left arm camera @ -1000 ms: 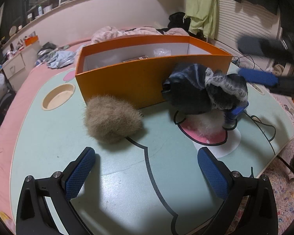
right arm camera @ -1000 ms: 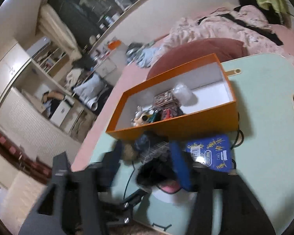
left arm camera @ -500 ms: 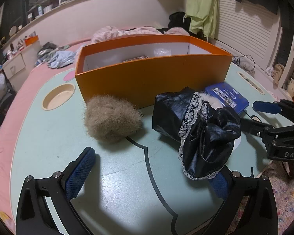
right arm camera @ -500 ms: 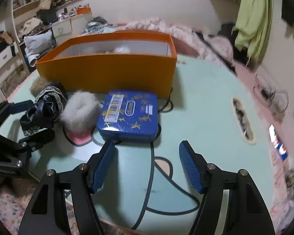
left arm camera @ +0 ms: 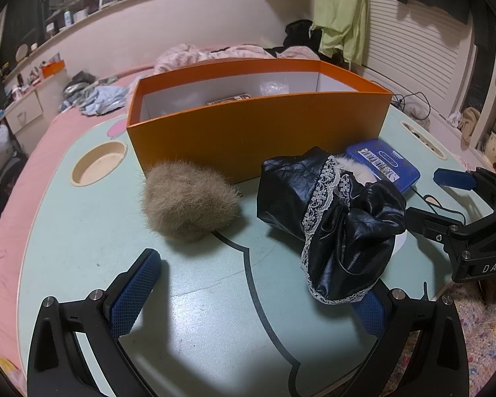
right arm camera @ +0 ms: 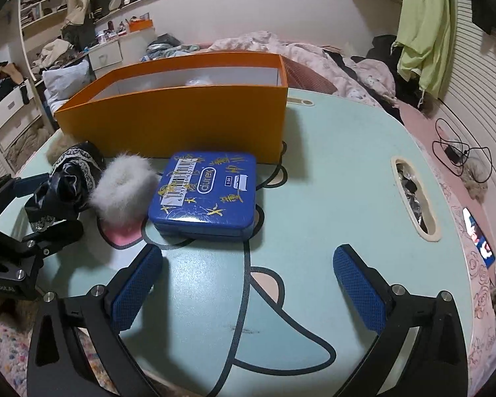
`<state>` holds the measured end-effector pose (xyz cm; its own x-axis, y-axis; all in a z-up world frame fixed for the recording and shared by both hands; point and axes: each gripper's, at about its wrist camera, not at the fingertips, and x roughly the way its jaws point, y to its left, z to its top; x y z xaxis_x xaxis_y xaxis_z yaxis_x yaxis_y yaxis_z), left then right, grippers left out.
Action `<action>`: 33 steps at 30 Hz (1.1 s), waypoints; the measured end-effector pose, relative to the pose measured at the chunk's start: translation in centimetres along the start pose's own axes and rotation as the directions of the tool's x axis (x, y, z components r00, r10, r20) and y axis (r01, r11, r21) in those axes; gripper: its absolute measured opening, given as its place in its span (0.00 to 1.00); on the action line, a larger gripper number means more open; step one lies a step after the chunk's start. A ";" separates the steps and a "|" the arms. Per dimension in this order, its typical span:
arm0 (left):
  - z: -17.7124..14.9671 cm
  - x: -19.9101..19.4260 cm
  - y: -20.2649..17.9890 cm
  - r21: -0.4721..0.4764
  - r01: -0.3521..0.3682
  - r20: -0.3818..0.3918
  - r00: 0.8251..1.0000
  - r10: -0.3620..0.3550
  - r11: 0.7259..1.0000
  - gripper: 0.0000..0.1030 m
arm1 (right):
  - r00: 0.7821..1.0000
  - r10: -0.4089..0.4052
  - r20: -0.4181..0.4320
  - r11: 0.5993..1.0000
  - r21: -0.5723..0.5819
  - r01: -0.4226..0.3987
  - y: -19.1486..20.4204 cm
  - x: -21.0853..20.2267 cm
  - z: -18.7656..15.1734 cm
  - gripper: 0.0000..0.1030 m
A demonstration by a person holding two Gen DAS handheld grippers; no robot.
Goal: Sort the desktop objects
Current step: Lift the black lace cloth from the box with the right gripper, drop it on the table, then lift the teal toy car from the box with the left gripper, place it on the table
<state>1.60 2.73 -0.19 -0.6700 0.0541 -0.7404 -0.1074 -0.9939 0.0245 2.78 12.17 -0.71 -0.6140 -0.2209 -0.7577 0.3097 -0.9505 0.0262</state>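
On the pale green desk the orange box stands at twelve o'clock, and the blue tin lies flat just in front of its wall. The black lace-trimmed cloth lies crumpled at the tin's nine o'clock, a white fur puff touching both, a tan fur puff further left. The right hand-held gripper has just spread wide over bare desk, holding nothing; the left hand-held gripper stands open too, the cloth draped over its right finger.

The black lace-trimmed cloth now lies on the table, released from the right gripper, whose jaws have just been opening.
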 end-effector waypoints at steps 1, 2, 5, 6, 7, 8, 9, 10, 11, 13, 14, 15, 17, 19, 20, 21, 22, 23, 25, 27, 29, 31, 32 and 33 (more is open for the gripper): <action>0.0 0.0 0.0 -0.001 -0.001 0.000 1.000 0.001 1.000 1.00 | 1.000 0.000 0.000 1.000 0.000 0.000 0.0 0.0 0.0 1.00; 0.0 0.0 0.0 -0.002 -0.001 0.000 1.000 0.001 1.000 1.00 | 1.000 0.000 0.000 1.000 0.000 0.000 0.0 0.0 0.0 1.00; 0.0 -0.1 0.2 0.004 0.003 -0.002 1.000 -0.003 1.000 1.00 | 1.000 0.001 0.001 1.000 0.000 -0.001 0.0 0.0 0.0 1.00; 0.0 -0.3 0.3 0.003 0.010 -0.002 1.000 -0.010 1.000 1.00 | 1.000 0.000 0.000 1.000 0.000 0.000 0.0 0.0 0.0 1.00; 0.0 -0.4 0.4 -0.002 0.021 0.000 1.000 -0.021 1.000 1.00 | 1.000 0.000 0.000 1.000 0.000 0.000 0.0 0.0 0.0 1.00; 0.1 -0.7 0.7 -0.008 0.030 0.007 1.000 -0.030 1.000 1.00 | 1.000 0.000 0.000 1.000 0.000 0.000 0.0 0.0 0.0 1.00; 0.2 -1.0 0.8 -0.011 0.037 0.015 0.999 -0.037 0.999 0.99 | 1.000 0.000 0.000 1.000 0.000 0.000 0.0 0.0 0.0 1.00; 0.3 -1.4 0.8 -0.010 0.042 0.023 0.999 -0.041 0.999 0.98 | 1.000 0.000 0.000 1.000 -0.001 0.000 0.0 0.0 0.0 1.00; 0.6 -1.8 0.8 -0.004 0.050 0.033 0.998 -0.050 0.999 0.94 | 1.000 0.000 0.000 1.000 -0.001 0.000 0.0 0.0 0.0 1.00; 1.5 -3.1 0.7 0.017 0.073 0.057 0.996 -0.074 0.997 0.89 | 1.000 0.000 0.000 1.000 -0.001 0.000 0.0 0.0 0.0 1.00; 2.2 -3.8 0.7 0.028 0.082 0.072 0.994 -0.084 0.996 0.86 | 1.000 0.000 0.000 1.000 -0.001 0.000 0.0 0.1 0.0 1.00; 2.8 -4.3 0.8 0.033 0.087 0.087 0.992 -0.090 0.996 0.85 | 1.000 0.000 0.000 1.000 -0.001 0.000 0.0 0.1 0.0 1.00; 4.5 -5.3 1.3 0.038 0.094 0.116 0.988 -0.098 0.995 0.82 | 1.000 0.000 0.000 1.000 -0.001 0.000 0.0 0.1 0.0 1.00; 6.8 -5.7 2.0 0.024 0.104 0.123 0.987 -0.106 0.994 0.76 | 1.000 0.000 0.000 1.000 -0.001 0.000 0.0 0.1 0.0 1.00; 8.1 -5.6 2.6 0.006 0.111 0.114 0.987 -0.111 0.994 0.73 | 1.000 0.000 0.001 1.000 -0.001 0.000 0.0 0.1 -0.1 1.00; 9.1 -5.4 2.9 -0.010 0.119 0.104 0.988 -0.117 0.993 0.71 | 1.000 0.000 0.001 1.000 -0.001 0.000 0.0 0.1 0.0 1.00; 9.9 -5.2 3.3 -0.024 0.130 0.092 0.988 -0.127 0.991 0.69 | 1.000 0.000 0.001 1.000 -0.001 0.000 0.1 0.1 0.0 1.00; 10.8 -4.7 3.7 -0.036 0.138 0.076 0.988 -0.135 0.990 0.62 | 1.000 0.001 0.001 1.000 -0.001 -0.001 0.1 0.1 -0.1 1.00; 12.4 -2.7 4.1 -0.046 0.143 -0.001 0.990 -0.143 0.989 0.46 | 1.000 0.000 0.000 1.000 -0.001 0.000 0.1 0.1 -0.1 1.00; 13.5 0.0 4.4 -0.058 0.157 -0.109 0.981 -0.162 0.986 0.19 | 1.000 0.000 0.001 1.000 -0.001 0.000 0.1 0.1 -0.1 1.00; 14.1 2.6 4.5 -0.090 0.175 -0.199 0.961 -0.190 0.980 0.14 | 1.000 0.001 0.001 1.000 -0.001 -0.001 0.1 0.1 -0.1 1.00; 14.3 4.2 3.9 -0.093 0.184 -0.246 0.948 -0.202 0.978 0.14 | 1.000 0.000 0.001 1.000 -0.001 0.000 0.1 0.1 -0.1 1.00; 14.5 4.6 3.5 -0.080 0.184 -0.256 0.946 -0.198 0.980 0.14 | 1.000 0.000 0.001 1.000 -0.001 0.000 0.1 0.1 -0.1 1.00; 14.7 5.0 2.9 -0.056 0.184 -0.268 0.944 -0.192 0.981 0.15 | 1.000 0.000 0.001 1.000 -0.001 0.000 0.1 0.1 -0.1 1.00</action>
<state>-12.84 1.54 6.00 -0.4148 0.2160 -0.8839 -0.1875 -0.9709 -0.1492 2.81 12.06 -0.85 -0.6147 -0.2209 -0.7572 0.3100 -0.9504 0.0256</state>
